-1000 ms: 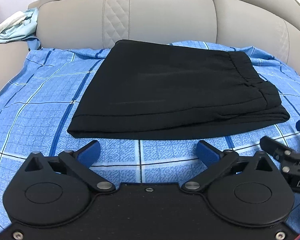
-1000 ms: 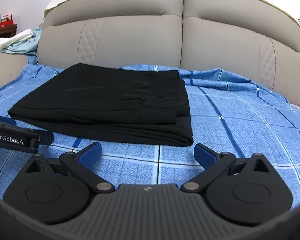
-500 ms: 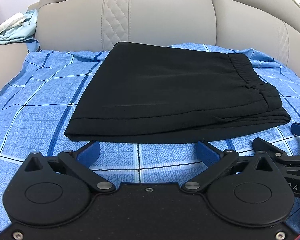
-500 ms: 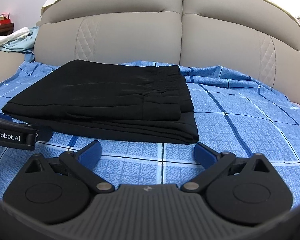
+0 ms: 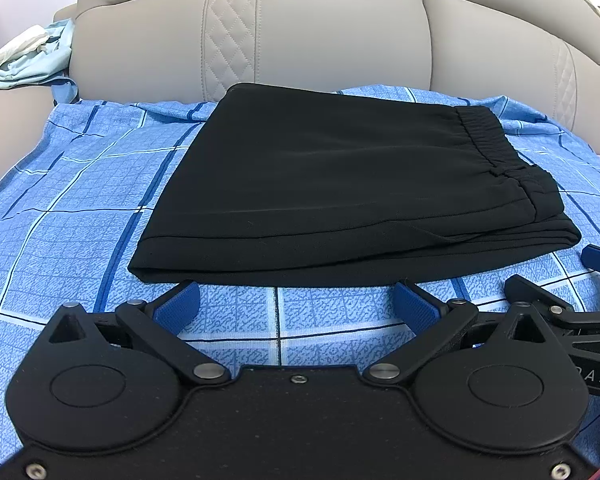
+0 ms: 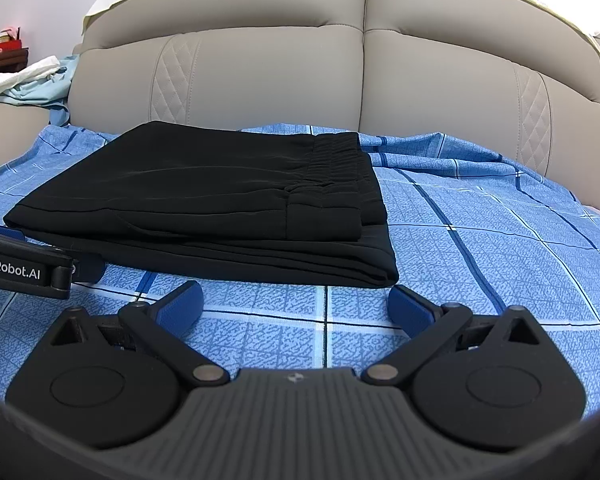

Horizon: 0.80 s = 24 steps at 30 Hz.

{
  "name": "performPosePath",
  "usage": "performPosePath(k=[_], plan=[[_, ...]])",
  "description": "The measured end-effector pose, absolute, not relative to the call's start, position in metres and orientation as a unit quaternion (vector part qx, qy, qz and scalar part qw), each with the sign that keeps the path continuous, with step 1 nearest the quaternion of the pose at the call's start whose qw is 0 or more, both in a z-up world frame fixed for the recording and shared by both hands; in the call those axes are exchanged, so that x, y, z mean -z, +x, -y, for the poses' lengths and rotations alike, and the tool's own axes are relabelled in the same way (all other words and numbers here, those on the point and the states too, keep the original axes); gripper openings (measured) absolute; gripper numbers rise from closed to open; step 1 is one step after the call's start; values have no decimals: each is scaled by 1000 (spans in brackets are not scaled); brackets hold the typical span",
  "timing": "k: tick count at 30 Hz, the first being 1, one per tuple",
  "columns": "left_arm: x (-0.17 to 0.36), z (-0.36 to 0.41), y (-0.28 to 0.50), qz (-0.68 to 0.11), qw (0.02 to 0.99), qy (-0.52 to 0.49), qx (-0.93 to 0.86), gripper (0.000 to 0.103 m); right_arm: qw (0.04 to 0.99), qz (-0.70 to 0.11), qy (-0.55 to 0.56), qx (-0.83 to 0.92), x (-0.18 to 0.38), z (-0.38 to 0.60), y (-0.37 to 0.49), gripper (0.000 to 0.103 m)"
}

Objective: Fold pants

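Observation:
The black pants point(image 5: 340, 184) lie folded in a flat stack on the blue checked sheet point(image 5: 80, 200), with the elastic waistband at the right end. They also show in the right wrist view point(image 6: 204, 208). My left gripper point(image 5: 298, 300) is open and empty, low over the sheet just in front of the pants' near edge. My right gripper point(image 6: 296, 300) is open and empty, just in front of the stack's near right corner. The right gripper shows at the right edge of the left wrist view point(image 5: 560, 312); the left gripper shows at the left of the right wrist view point(image 6: 28, 268).
A beige padded headboard point(image 6: 340, 72) rises behind the sheet. Crumpled white and pale blue cloth point(image 5: 24, 60) lies on the ledge at far left. A dark shelf with small items point(image 6: 4, 48) stands at the far left.
Both grippers have come lower and closer to the pants' near edge. The jaws stay open and the pants have not moved.

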<state>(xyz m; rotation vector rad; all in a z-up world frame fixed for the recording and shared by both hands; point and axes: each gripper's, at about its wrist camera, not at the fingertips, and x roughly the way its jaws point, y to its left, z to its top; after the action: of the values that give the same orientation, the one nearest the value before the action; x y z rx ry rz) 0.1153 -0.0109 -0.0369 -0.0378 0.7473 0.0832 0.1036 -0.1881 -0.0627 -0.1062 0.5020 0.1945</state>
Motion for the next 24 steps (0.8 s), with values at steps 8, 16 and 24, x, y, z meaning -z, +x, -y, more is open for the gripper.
performPosePath(k=[8,16,24], plan=[[37,11,115,-364,930,-18,-40,103,963,-248,-52,-96,63,188,103,103],[37,11,115,-363,931,-17,-41,103,963,-248,-52,-96,62,189,103,103],[36,13,114,-361,931,-17,-45,103,963,-248,-52,-96,63,189,103,103]])
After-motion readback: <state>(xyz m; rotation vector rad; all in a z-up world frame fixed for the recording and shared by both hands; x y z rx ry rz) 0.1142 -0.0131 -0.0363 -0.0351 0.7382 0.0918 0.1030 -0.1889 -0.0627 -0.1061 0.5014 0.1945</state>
